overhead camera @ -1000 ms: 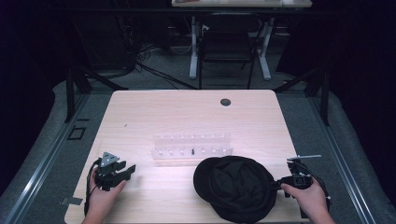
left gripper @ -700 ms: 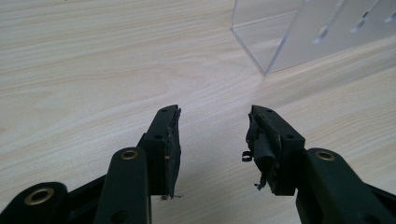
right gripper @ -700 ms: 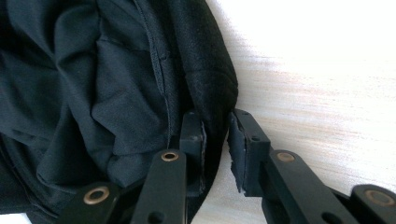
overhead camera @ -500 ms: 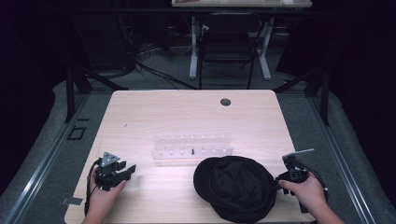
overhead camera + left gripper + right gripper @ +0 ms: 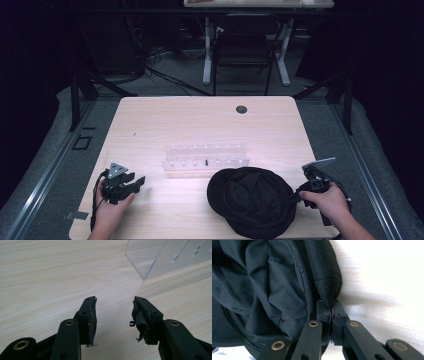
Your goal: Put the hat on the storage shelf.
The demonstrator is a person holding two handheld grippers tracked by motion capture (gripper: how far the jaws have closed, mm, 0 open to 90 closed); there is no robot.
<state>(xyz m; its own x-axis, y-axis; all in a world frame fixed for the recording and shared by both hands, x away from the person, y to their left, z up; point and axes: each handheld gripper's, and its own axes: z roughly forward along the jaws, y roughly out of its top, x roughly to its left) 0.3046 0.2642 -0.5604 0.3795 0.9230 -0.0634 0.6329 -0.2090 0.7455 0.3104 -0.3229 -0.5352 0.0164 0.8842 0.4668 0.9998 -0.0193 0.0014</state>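
- We see a black cap [image 5: 255, 200] lying on the light wooden worktop [image 5: 200, 125], at its near edge, right of centre.
- Our right tongs [image 5: 331, 308] are pinched tight on a fold of the cap's fabric at its right side; the right hand [image 5: 325, 202] grips them there.
- Our left tongs [image 5: 113, 312] stand wide apart with nothing between them, low over bare wood near the front left corner.
- A clear plastic rack [image 5: 205, 159] sits just behind the cap, mid-worktop.
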